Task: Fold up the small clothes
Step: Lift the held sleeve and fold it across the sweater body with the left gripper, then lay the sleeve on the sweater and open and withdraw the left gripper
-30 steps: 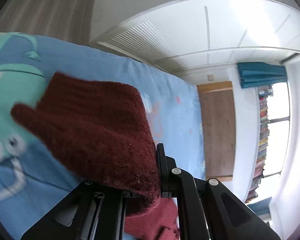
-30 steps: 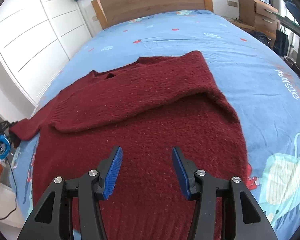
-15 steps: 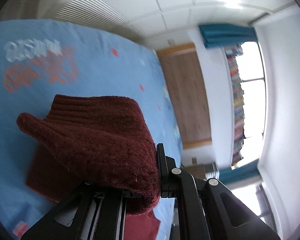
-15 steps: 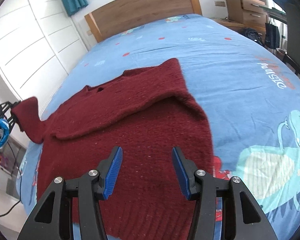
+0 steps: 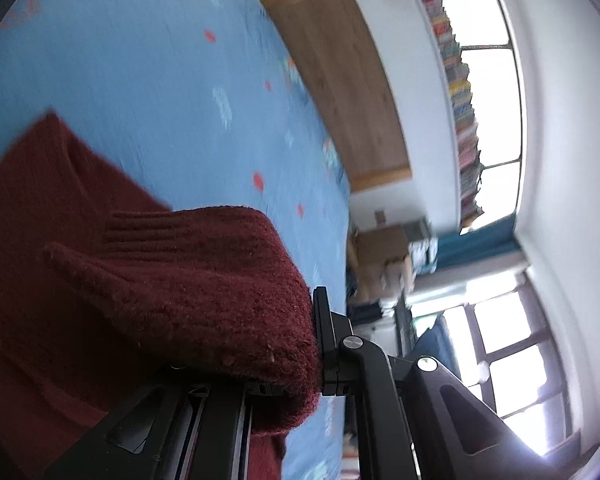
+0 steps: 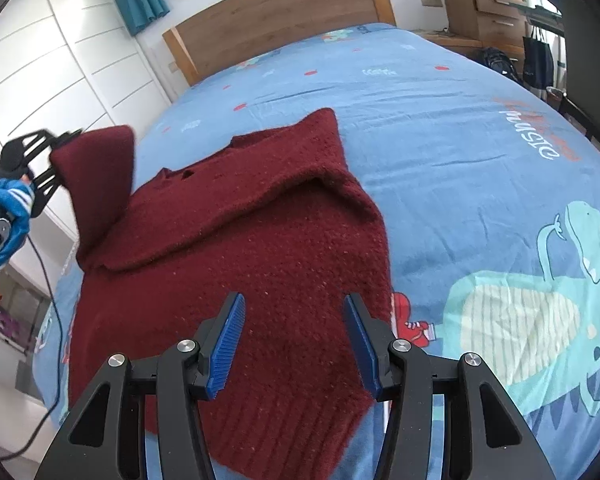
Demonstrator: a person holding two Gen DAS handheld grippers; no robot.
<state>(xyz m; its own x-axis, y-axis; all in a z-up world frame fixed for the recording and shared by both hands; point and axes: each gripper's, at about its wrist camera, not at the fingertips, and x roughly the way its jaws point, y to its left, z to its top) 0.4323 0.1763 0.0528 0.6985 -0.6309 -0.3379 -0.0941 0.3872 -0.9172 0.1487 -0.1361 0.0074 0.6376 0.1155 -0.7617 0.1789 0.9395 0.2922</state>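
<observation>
1. At the left we see our left gripper point(image 6: 54, 160), its jaws clamped on the sleeve point(image 6: 100, 184) of the dark red sweater point(image 6: 236, 248), lifted above the bed edge.
2. The sweater body lies flat on the blue bedsheet point(image 6: 440, 152).
3. Our right gripper point(image 6: 294, 344) hovers over the hem, its blue pads point(image 6: 228, 344) apart and holding nothing.

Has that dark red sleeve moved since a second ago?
Yes. The sleeve, clamped in the left gripper, has lifted off the bed, up against the white wardrobe.
</observation>
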